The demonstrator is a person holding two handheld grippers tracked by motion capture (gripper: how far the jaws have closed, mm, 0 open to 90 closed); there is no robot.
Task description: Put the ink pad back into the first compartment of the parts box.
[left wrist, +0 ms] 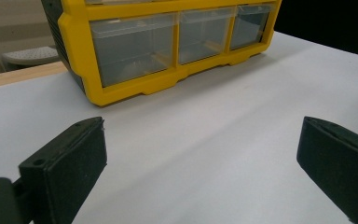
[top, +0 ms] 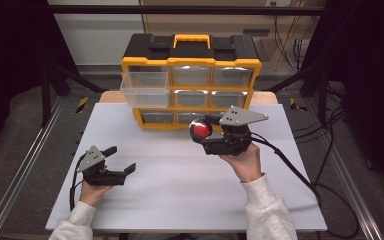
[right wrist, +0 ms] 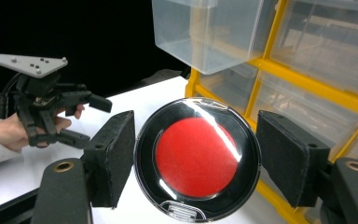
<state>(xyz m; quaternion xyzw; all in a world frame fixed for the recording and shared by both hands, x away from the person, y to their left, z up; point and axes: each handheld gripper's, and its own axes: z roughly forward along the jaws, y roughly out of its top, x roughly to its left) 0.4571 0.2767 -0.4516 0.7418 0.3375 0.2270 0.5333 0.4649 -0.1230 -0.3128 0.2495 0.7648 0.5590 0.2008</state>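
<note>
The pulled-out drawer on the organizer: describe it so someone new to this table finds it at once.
Start at the yellow and black drawer organizer standing at the far edge of the white table. Go to its top row, left end: the clear drawer there. It alone juts forward out of the frame, while its neighbours sit flush.
</note>
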